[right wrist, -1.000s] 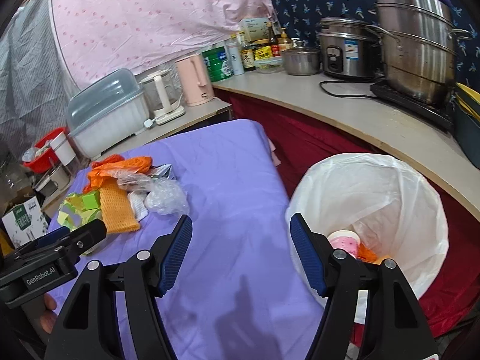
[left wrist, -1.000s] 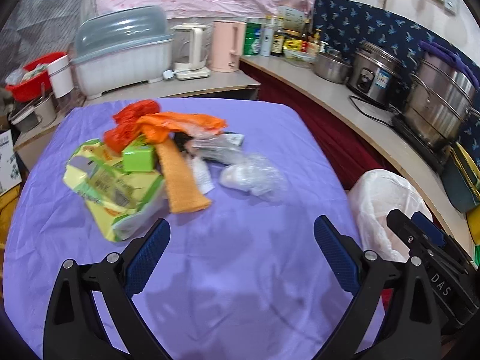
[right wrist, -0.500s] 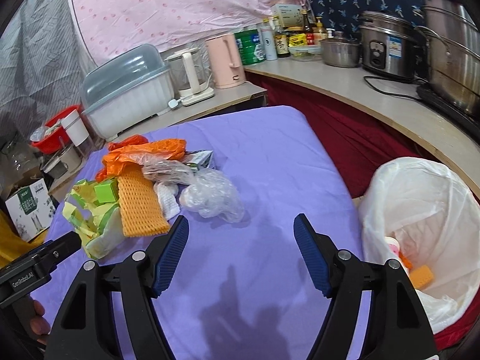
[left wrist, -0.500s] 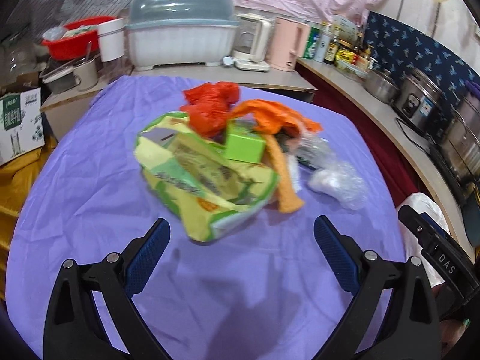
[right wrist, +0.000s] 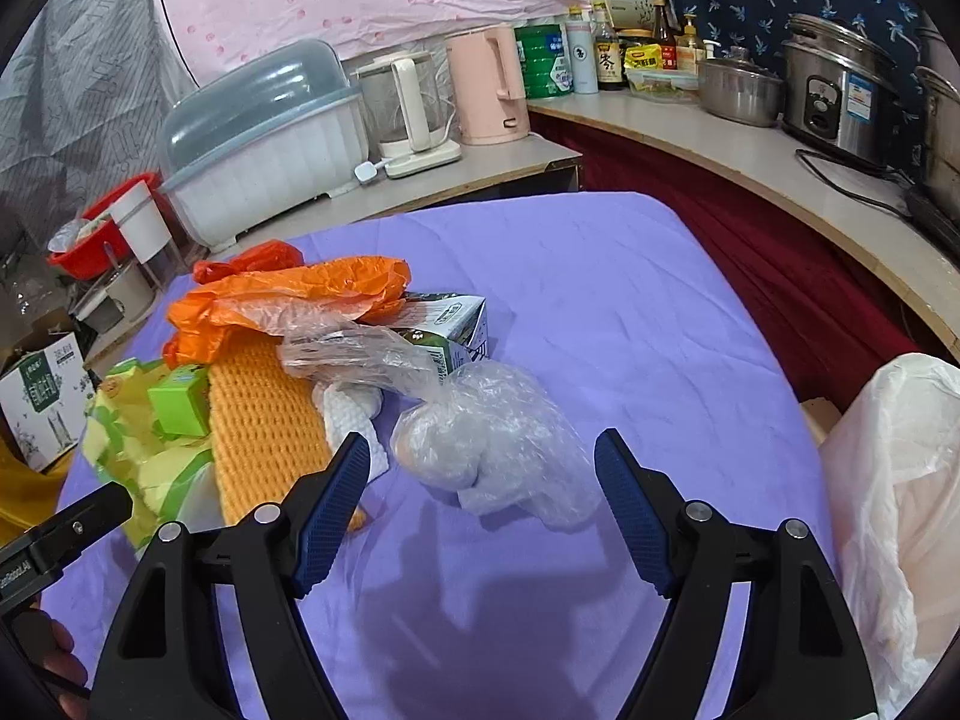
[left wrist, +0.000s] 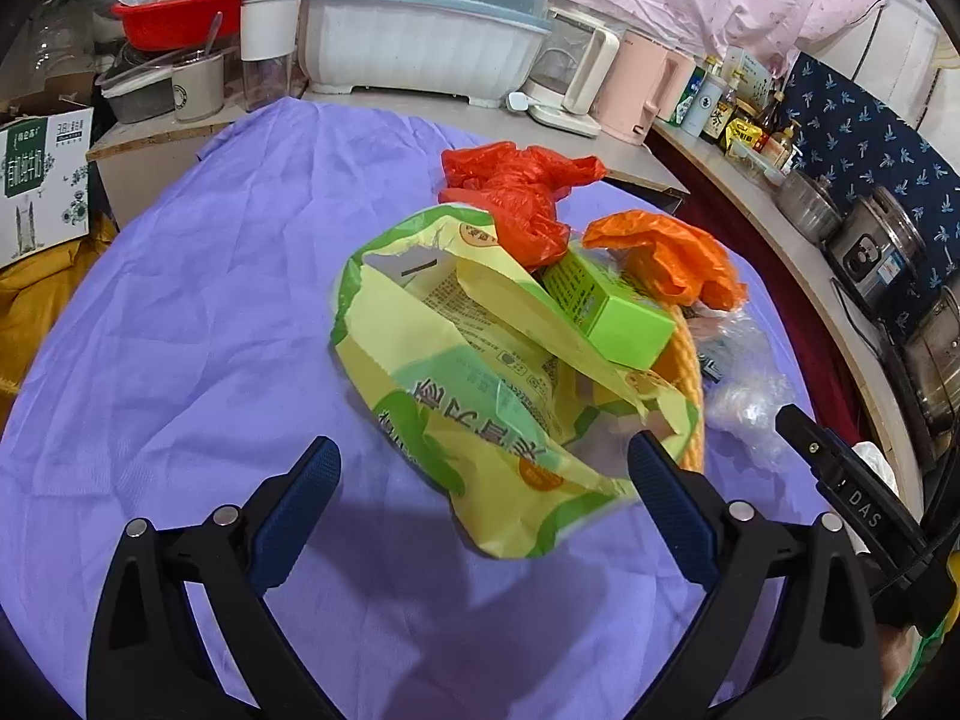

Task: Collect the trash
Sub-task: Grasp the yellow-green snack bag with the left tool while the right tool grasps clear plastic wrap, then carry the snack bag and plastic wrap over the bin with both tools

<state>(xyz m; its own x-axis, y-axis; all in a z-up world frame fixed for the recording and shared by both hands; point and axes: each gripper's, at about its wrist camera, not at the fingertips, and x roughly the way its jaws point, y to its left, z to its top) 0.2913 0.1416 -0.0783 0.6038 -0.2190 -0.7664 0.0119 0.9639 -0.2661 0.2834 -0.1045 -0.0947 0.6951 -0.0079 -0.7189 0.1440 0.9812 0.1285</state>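
Observation:
A pile of trash lies on the purple tablecloth point(left wrist: 180, 330). A yellow-green snack bag point(left wrist: 480, 396) lies nearest my left gripper point(left wrist: 483, 480), which is open with its fingers either side of the bag's near end. A green box point(left wrist: 612, 312), a red bag point(left wrist: 510, 192), an orange bag point(left wrist: 672, 252) and orange netting point(right wrist: 264, 414) lie in the pile. My right gripper point(right wrist: 480, 480) is open just in front of a crumpled clear plastic bag point(right wrist: 486, 438). A milk carton point(right wrist: 450, 324) lies behind it. The white-lined trash bin point(right wrist: 900, 480) stands at the right.
Behind the table a counter holds a dish rack point(right wrist: 264, 138), a glass kettle point(right wrist: 408, 108), a pink kettle point(right wrist: 486, 84), bottles, a pot and a rice cooker point(right wrist: 840, 90). A red basin point(left wrist: 180, 12) and a cardboard box point(left wrist: 42, 180) stand at the left.
Both grippers have moved forward toward the pile. The left has closed in on the snack bag, the right has swung left from the bin to the clear plastic bag. Both stay open.

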